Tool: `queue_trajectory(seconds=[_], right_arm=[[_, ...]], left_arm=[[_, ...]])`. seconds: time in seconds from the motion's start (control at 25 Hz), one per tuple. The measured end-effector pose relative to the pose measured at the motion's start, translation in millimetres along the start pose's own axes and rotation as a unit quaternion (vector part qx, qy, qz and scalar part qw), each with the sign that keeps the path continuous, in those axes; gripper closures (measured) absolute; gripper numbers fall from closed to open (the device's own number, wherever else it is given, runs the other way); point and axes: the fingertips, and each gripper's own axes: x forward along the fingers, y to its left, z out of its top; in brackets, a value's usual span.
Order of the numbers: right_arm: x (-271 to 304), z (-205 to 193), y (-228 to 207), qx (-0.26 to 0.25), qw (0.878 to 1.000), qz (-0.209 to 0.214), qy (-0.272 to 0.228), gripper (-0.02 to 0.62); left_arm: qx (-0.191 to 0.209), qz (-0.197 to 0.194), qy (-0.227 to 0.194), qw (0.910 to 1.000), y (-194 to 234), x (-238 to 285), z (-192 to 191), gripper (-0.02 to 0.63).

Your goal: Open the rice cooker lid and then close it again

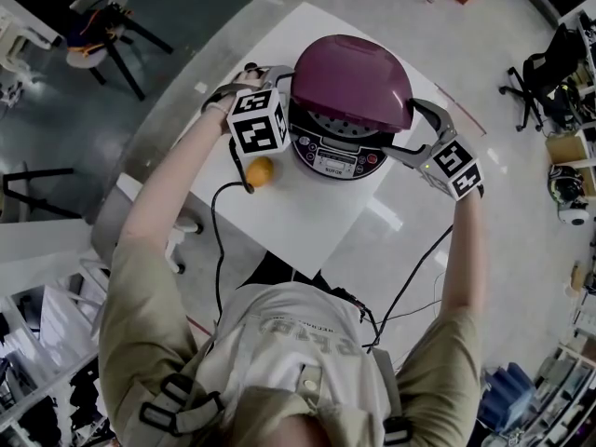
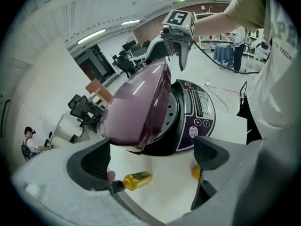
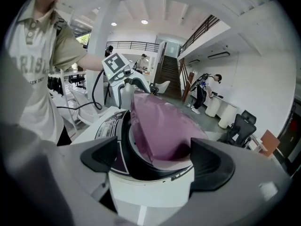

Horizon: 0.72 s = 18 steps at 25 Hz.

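The rice cooker (image 1: pixel 340 152) stands on a white table (image 1: pixel 307 217), its purple lid (image 1: pixel 358 77) half raised and tilted toward me. My left gripper (image 1: pixel 250 80) is at the cooker's left side, jaws open and empty beside the lid. In the left gripper view the lid (image 2: pixel 136 107) hangs ahead of the wide jaws of the left gripper (image 2: pixel 150 157). My right gripper (image 1: pixel 419 133) is at the cooker's right, open, its fingers straddling the lid's edge. In the right gripper view the lid (image 3: pixel 162 131) and the cooker's rim lie between the pads of the right gripper (image 3: pixel 155 157), with no pad pressing.
A small yellow bottle (image 2: pixel 136 179) and an orange round thing (image 1: pixel 261 170) lie on the table left of the cooker. A black cable (image 1: pixel 219 222) runs off the table's front edge. Office chairs (image 1: pixel 102 26) and shelves stand on the floor around.
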Motion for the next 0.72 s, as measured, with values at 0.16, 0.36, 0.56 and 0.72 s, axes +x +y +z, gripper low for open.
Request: queue_trajectory(seconds=[0.16, 0.36, 0.56, 0.72], right_arm=[[2, -7, 9, 0.001, 0.999, 0.033, 0.013, 0.136], [6, -20, 18, 0.003, 0.997, 0.071, 0.038, 0.135], [12, -28, 26, 0.005, 0.993, 0.097, 0.061, 0.135], [14, -33, 33, 0.011, 0.990, 0.112, 0.079, 0.135]], left_arm=[[0.011, -0.029, 0.019, 0.9993, -11, 3, -7, 0.040], [0.033, -0.063, 0.053, 0.9961, -24, 10, -16, 0.038], [0.052, -0.086, 0.080, 0.9917, -32, 17, -26, 0.038], [0.059, -0.112, 0.095, 0.9873, -41, 20, -32, 0.027]])
